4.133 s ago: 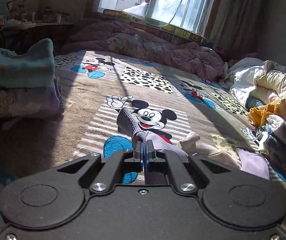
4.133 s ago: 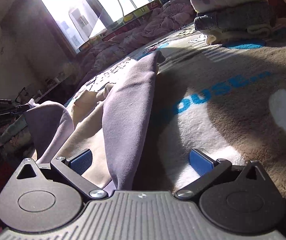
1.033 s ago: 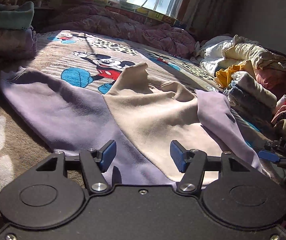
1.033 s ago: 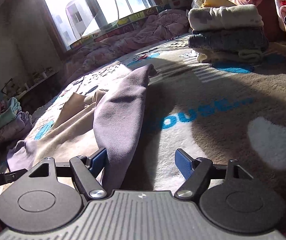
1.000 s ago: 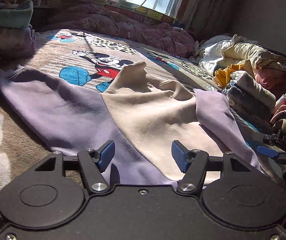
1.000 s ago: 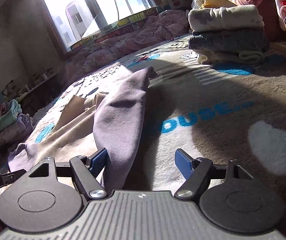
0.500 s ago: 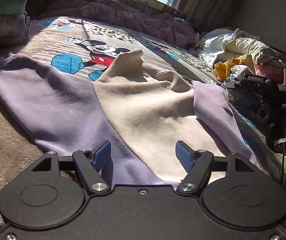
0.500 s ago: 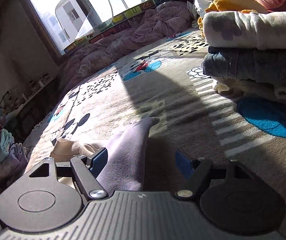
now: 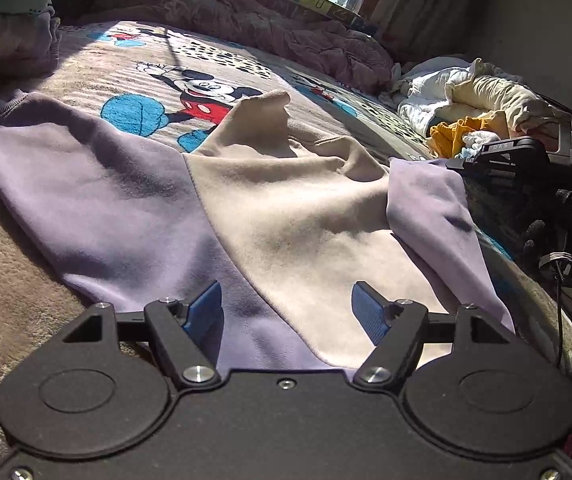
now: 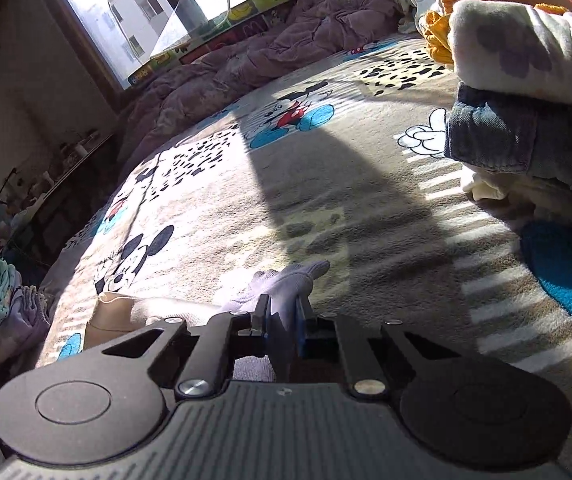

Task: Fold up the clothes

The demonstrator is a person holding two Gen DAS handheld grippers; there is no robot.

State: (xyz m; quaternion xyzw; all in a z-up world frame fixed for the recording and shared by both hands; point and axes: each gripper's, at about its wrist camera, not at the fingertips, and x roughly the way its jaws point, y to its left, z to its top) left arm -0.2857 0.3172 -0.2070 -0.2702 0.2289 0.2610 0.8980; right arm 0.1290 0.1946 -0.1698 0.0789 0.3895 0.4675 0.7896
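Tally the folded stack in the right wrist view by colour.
White garment with purple patches: 1
Blue denim garment: 1
Cream garment, partly hidden at the bottom: 1
Total: 3

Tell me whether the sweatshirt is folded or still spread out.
Mostly spread. The sweatshirt lies open on the blanket, one sleeve outstretched; the right gripper has just closed on the other sleeve's cuff.

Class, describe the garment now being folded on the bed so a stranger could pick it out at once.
Start from the cartoon-mouse blanket covering the bed below the window. Spread flat on it, nearest the cameras, lies the sweatshirt. Unlike the folded stacks and the crumpled pile beside it, it has a beige body with lilac sleeves, and the right tool is shut on one cuff.
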